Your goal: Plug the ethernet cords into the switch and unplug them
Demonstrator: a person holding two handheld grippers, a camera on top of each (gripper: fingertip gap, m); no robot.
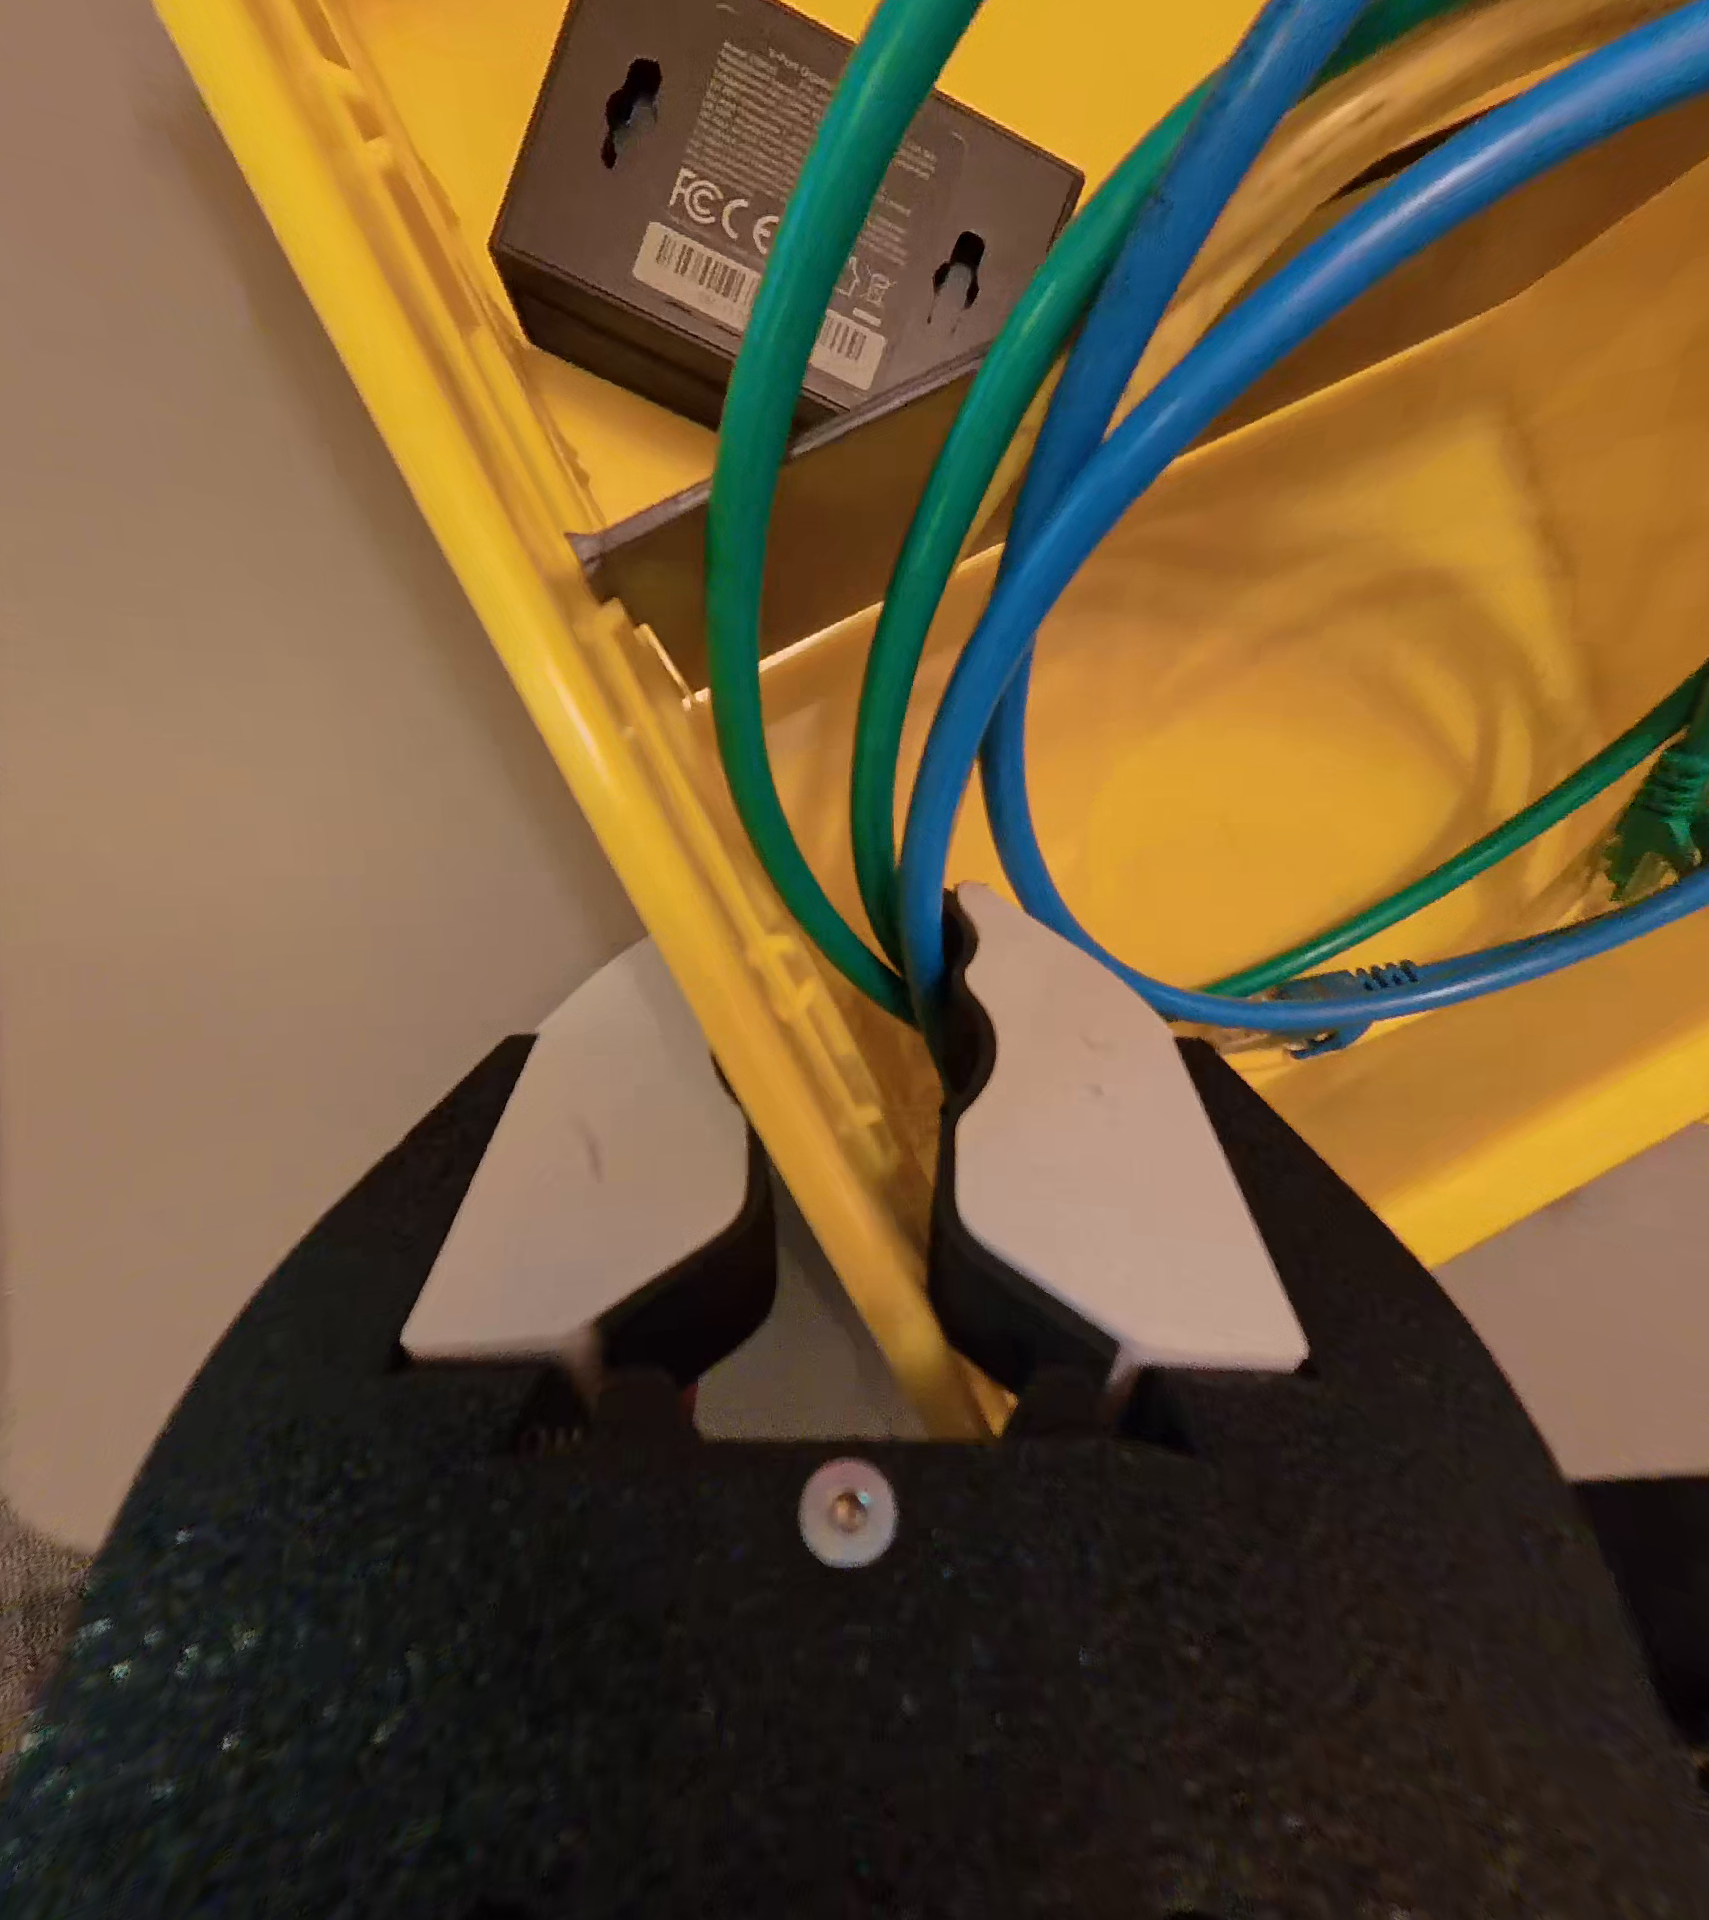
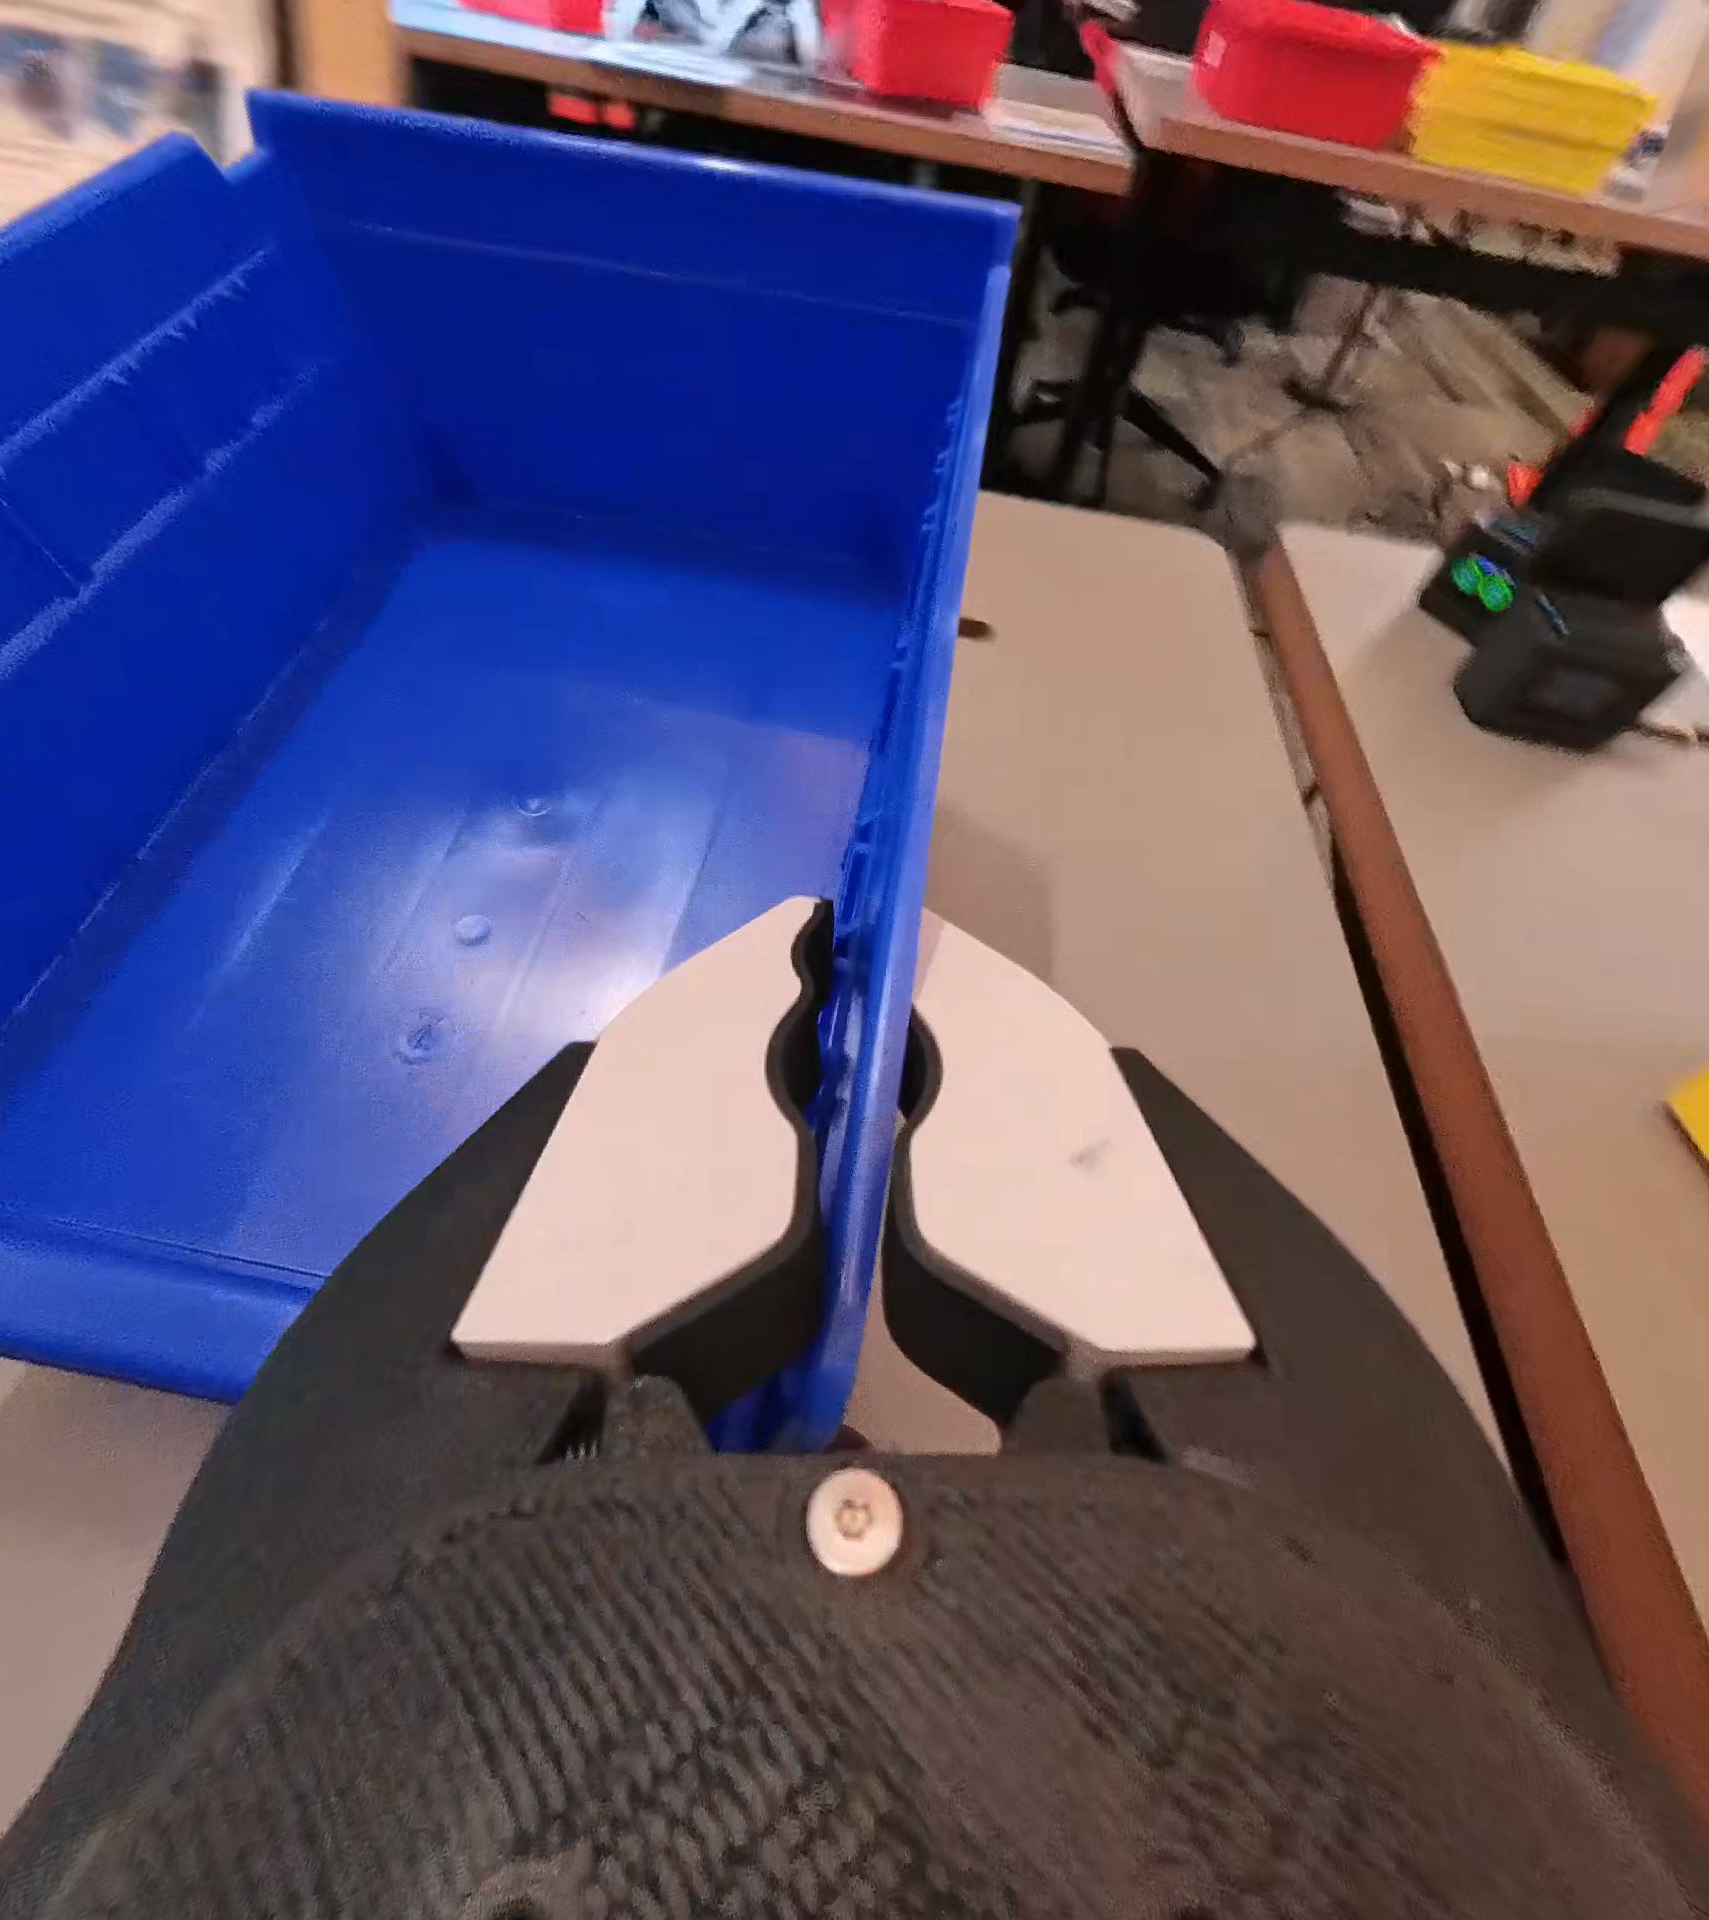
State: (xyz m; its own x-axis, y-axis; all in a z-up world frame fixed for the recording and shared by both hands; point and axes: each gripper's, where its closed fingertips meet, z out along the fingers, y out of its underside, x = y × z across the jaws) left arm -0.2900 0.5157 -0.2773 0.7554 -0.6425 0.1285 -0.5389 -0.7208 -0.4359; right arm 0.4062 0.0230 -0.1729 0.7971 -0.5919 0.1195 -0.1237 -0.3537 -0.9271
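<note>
**Both grippers clamped on bin walls; no cord plugged in yet**

Nearest in the left wrist view, the left gripper straddles the side wall of the yellow bin, one finger outside and one inside, pressed onto the wall. Loops of the green ethernet cord and the blue ethernet cord run down beside the inner finger; whether they are caught in the pinch too cannot be told. Just beyond, in the bin's near compartment, a free blue plug and a free green plug lie loose on the floor of the bin. Farther on, past a grey divider, the switch rests in the far compartment, a dark box with its underside, keyhole slots and sticker facing the camera. Its ports are not visible, and neither cord end seen here is in it.

In the right wrist view, the right gripper is closed on the side wall of a blue bin, one finger on each side. The bin stands on a pale table; beyond are another table with a black device and, far off, red bins.

Judged from this, the task proper has hardly begun: the switch must come out and be turned ports-forward, then each plug seated and pulled again.
</note>
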